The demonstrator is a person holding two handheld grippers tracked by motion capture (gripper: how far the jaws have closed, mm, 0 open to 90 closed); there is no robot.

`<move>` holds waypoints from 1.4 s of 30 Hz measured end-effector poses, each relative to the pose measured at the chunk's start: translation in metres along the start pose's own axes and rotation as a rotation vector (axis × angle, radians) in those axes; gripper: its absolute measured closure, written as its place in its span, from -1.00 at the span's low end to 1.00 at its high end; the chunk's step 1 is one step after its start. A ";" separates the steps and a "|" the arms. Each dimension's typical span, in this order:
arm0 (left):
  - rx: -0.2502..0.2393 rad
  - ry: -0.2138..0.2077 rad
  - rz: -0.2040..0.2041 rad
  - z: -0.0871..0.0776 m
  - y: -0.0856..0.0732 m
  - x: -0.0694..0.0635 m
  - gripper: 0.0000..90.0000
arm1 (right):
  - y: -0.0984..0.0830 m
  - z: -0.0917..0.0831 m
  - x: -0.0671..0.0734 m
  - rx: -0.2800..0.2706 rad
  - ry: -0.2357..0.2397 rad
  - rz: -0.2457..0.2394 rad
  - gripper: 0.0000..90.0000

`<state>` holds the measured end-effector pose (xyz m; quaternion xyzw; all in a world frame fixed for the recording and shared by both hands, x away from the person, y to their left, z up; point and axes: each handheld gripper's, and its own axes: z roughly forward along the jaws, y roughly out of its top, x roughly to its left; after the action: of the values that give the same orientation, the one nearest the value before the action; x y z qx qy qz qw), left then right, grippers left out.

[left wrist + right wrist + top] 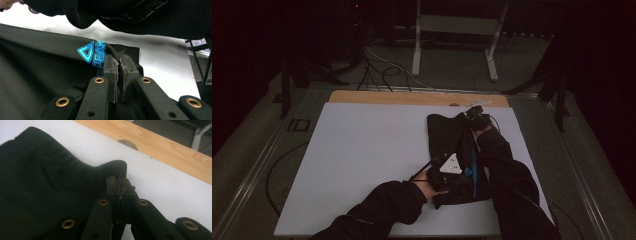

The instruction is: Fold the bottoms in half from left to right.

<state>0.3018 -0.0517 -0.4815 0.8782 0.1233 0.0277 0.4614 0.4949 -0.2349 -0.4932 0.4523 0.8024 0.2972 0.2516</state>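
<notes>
Your left tool (119,65) pinches the near edge of the black garment (449,145) by its blue logo (93,53), your right tool (120,187) pinches its far corner, and it lies stretched between them on the white counter (362,150), right of centre.

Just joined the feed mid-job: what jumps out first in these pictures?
A black garment lies folded right of centre on the white table, its bright blue logo glowing beside the left gripper. Both grippers are shut on its edge, the right gripper pinching a far corner near the wooden strip.
</notes>
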 end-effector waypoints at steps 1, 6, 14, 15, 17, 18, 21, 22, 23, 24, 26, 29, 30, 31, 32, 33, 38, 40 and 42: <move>-0.001 -0.003 -0.001 0.002 0.000 0.000 0.90 | -0.002 0.002 0.000 0.007 -0.001 -0.001 0.97; -0.003 -0.002 -0.001 0.004 0.002 0.001 0.89 | -0.006 0.005 -0.004 0.018 -0.010 0.008 0.97; 0.000 -0.009 0.004 0.008 0.007 0.002 0.89 | -0.012 0.007 -0.004 0.032 -0.018 0.009 0.96; 0.002 -0.011 0.004 0.009 0.007 0.001 0.89 | -0.014 0.008 -0.004 0.037 -0.016 0.009 0.96; 0.008 -0.012 0.008 0.010 0.008 0.001 0.89 | -0.016 0.009 -0.005 0.038 -0.015 0.013 0.95; 0.011 -0.014 0.009 0.011 0.008 0.002 0.89 | -0.016 0.009 -0.005 0.037 -0.016 0.019 0.94; 0.010 -0.019 0.004 0.013 0.009 0.002 0.89 | -0.017 0.007 -0.006 0.020 -0.010 0.027 0.83; 0.010 -0.020 0.006 0.013 0.009 0.001 0.89 | -0.017 0.006 -0.006 0.012 -0.003 0.035 0.76; 0.010 -0.020 0.006 0.013 0.009 0.001 0.89 | -0.017 0.006 -0.006 0.012 -0.003 0.035 0.76; 0.013 -0.021 0.007 0.014 0.011 0.000 0.89 | -0.017 0.004 -0.006 0.011 0.001 0.032 0.69; 0.013 -0.024 0.007 0.015 0.012 -0.001 0.89 | -0.017 -0.004 -0.008 -0.006 0.021 0.046 0.38; 0.016 -0.027 0.013 0.016 0.016 -0.002 0.89 | -0.016 -0.016 -0.008 -0.039 0.032 0.048 0.13; 0.017 -0.026 0.015 0.016 0.017 -0.003 0.89 | -0.015 -0.020 -0.009 -0.051 0.034 0.058 0.11; 0.026 -0.027 0.016 0.017 0.018 -0.003 0.89 | -0.015 -0.025 -0.009 -0.065 0.039 0.072 0.09; 0.031 -0.031 0.023 0.018 0.020 -0.004 0.89 | -0.014 -0.029 -0.009 -0.079 0.050 0.077 0.05; 0.038 -0.033 0.028 0.019 0.021 -0.004 0.89 | -0.013 -0.033 -0.008 -0.086 0.050 0.081 0.04; 0.057 -0.036 0.045 0.028 0.030 -0.006 0.88 | -0.013 -0.048 -0.008 -0.121 0.066 0.100 0.01; 0.067 -0.038 0.057 0.033 0.033 -0.007 0.88 | -0.014 -0.052 -0.009 -0.131 0.068 0.102 0.00; 0.080 -0.044 0.056 0.037 0.035 -0.007 0.87 | -0.015 -0.054 -0.009 -0.136 0.062 0.106 0.01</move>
<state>0.3073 -0.1020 -0.4741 0.8995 0.0896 0.0162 0.4274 0.4537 -0.2629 -0.4649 0.4665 0.7628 0.3777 0.2405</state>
